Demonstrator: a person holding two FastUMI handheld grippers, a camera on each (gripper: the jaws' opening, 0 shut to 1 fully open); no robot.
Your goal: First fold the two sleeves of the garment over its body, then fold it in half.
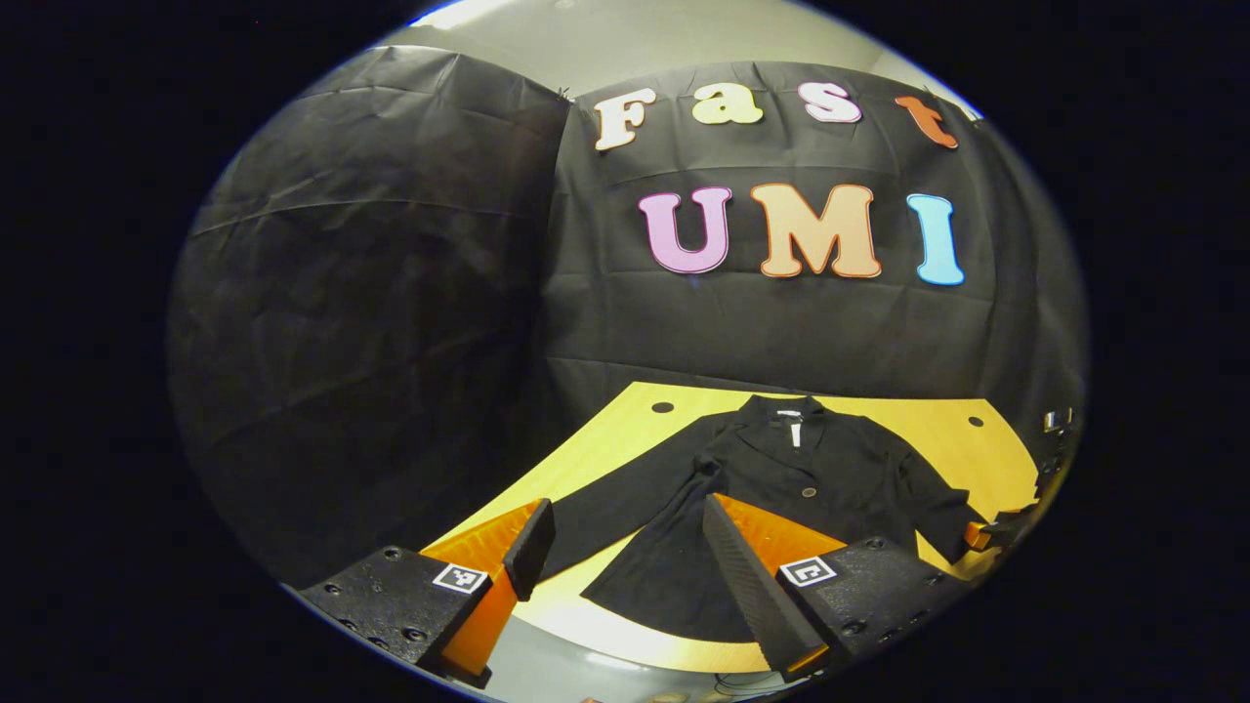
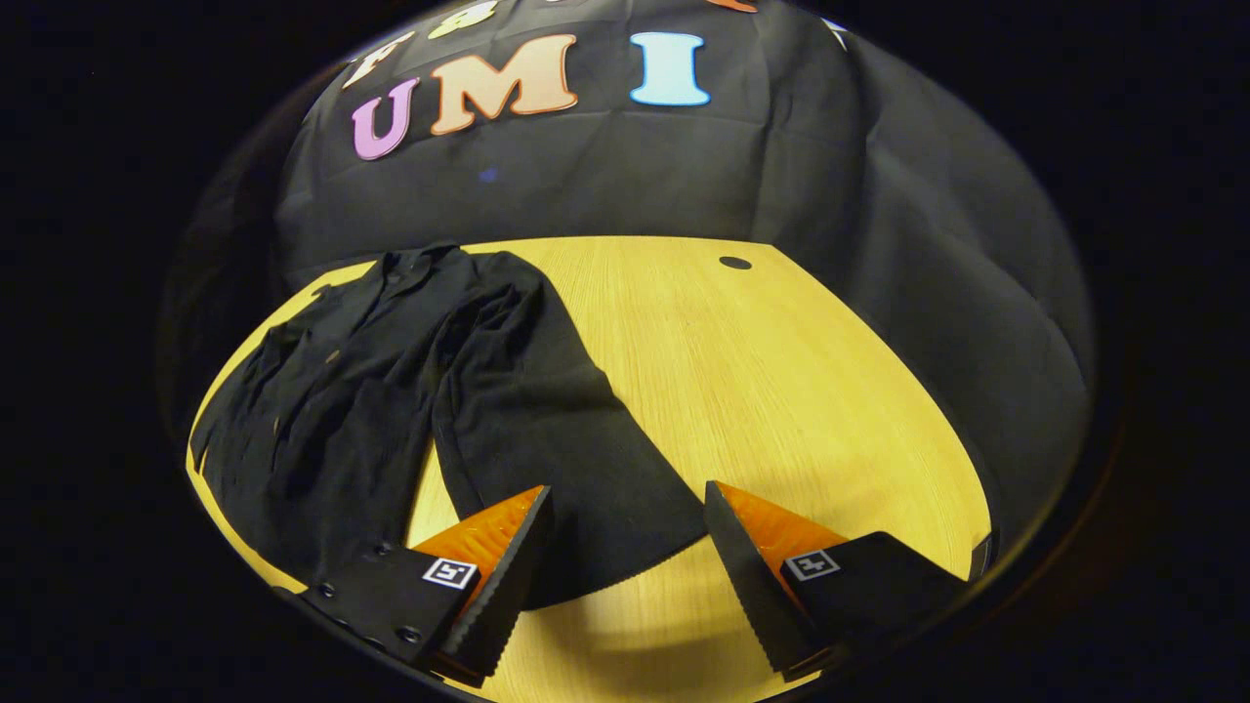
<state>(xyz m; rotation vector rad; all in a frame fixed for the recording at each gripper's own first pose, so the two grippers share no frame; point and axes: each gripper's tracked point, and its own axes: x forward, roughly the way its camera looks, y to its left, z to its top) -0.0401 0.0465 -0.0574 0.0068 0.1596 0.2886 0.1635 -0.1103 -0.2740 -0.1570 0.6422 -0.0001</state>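
Observation:
A black jacket point(image 1: 811, 469) lies flat on the yellow wooden table point(image 1: 937, 420), collar at the far side and both sleeves spread out. My left gripper point(image 1: 630, 566) is open above the near table edge; the jacket's left sleeve point(image 1: 615, 508) and the hem show between its fingers. In the right gripper view the jacket point(image 2: 332, 391) sits to the left. Its other sleeve point(image 2: 547, 430) runs down toward me, and the cuff end lies between the open fingers of my right gripper point(image 2: 625, 571). The left gripper view also shows the right gripper point(image 1: 986, 535) far off at that cuff.
The table point(image 2: 781, 371) has bare wood to the right of the jacket, with a small dark hole point(image 2: 734, 262) near its far edge. Two such holes point(image 1: 663, 407) show beside the collar. Black cloth walls close the booth behind and to the sides.

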